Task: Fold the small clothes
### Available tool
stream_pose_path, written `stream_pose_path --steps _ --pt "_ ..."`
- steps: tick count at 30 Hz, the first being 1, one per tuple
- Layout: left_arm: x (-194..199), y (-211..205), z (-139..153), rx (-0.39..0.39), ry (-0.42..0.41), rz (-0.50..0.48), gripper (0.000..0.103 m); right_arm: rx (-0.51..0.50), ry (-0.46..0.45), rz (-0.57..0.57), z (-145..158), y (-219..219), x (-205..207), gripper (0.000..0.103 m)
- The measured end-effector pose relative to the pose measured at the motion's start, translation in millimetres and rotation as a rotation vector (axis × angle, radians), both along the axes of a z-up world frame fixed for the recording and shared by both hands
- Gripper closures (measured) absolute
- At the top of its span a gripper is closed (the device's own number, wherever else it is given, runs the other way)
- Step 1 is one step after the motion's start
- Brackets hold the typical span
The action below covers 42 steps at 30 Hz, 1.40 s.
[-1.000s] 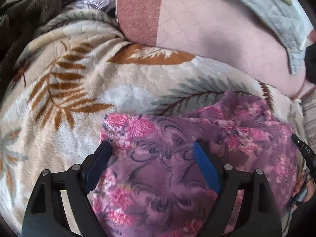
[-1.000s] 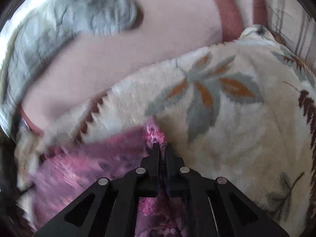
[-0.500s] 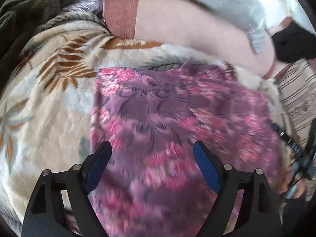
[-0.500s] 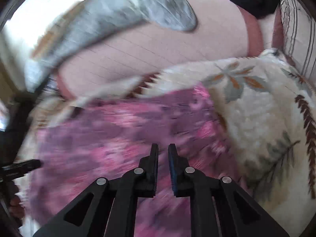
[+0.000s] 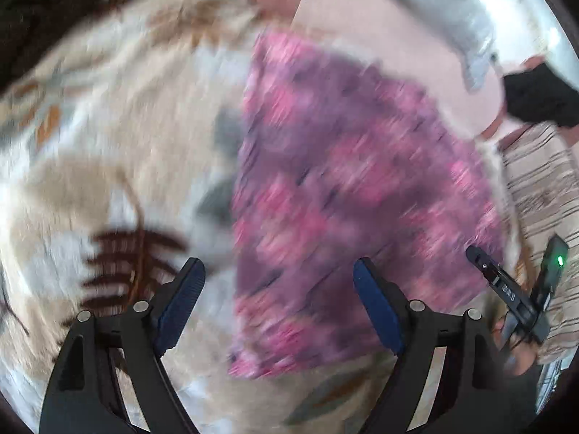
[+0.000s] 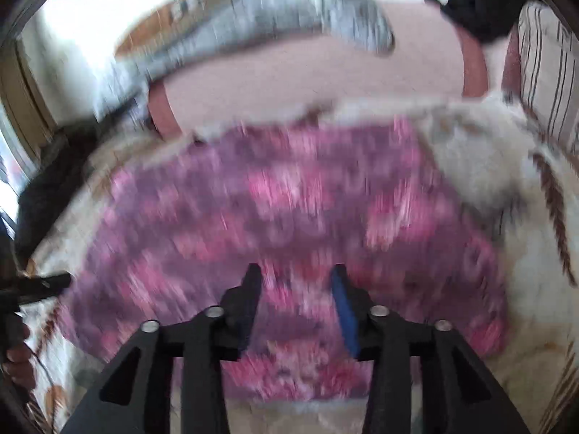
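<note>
A purple cloth with pink flowers [image 5: 354, 188] lies spread flat on a cream leaf-print blanket [image 5: 108, 152]; both views are motion-blurred. My left gripper [image 5: 278, 289] is open and empty, held above the cloth's left edge. My right gripper [image 6: 296, 289] is open and empty, held above the near part of the same cloth [image 6: 275, 224]. The right gripper's tip also shows at the right edge of the left wrist view [image 5: 506, 285].
A pink pillow [image 6: 318, 76] with a grey quilted cover [image 6: 275, 25] lies behind the cloth. A striped cushion [image 6: 546, 68] is at the right, and a black item [image 6: 485, 0] at the back right. Dark fabric [image 6: 47, 181] lies at the left.
My right gripper let go of the cloth and opened. Both grippers pulled back and up, so the whole cloth now shows lying flat. My left gripper shifted left off the cloth.
</note>
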State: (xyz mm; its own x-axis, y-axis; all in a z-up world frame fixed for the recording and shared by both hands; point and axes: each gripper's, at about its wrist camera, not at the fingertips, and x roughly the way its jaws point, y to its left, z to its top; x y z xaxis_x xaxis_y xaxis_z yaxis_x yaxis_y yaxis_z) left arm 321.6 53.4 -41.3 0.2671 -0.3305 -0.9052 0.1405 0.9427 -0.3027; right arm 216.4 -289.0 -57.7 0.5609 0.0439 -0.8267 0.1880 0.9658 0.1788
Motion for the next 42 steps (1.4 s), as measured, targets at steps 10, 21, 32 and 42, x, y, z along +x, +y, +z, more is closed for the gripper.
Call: stream_pose_path --steps 10,21,32,42 --pt "3.6 75.7 27.4 -0.237 0.031 0.176 0.019 -0.126 -0.128 0.363 22.7 147.6 -28.8 0.051" --pt "27.5 106.0 18.5 -0.293 0.079 0.226 0.019 -0.61 -0.243 0.66 -12.9 303.6 -8.2 0.039" --pt "90.3 55.1 11.8 -0.371 0.172 0.183 0.019 -0.547 -0.353 0.499 12.4 278.7 -7.2 0.096" --pt "133.9 -13.9 2.0 -0.191 0.197 0.068 0.019 -0.417 -0.404 0.469 24.4 255.5 -12.4 0.097"
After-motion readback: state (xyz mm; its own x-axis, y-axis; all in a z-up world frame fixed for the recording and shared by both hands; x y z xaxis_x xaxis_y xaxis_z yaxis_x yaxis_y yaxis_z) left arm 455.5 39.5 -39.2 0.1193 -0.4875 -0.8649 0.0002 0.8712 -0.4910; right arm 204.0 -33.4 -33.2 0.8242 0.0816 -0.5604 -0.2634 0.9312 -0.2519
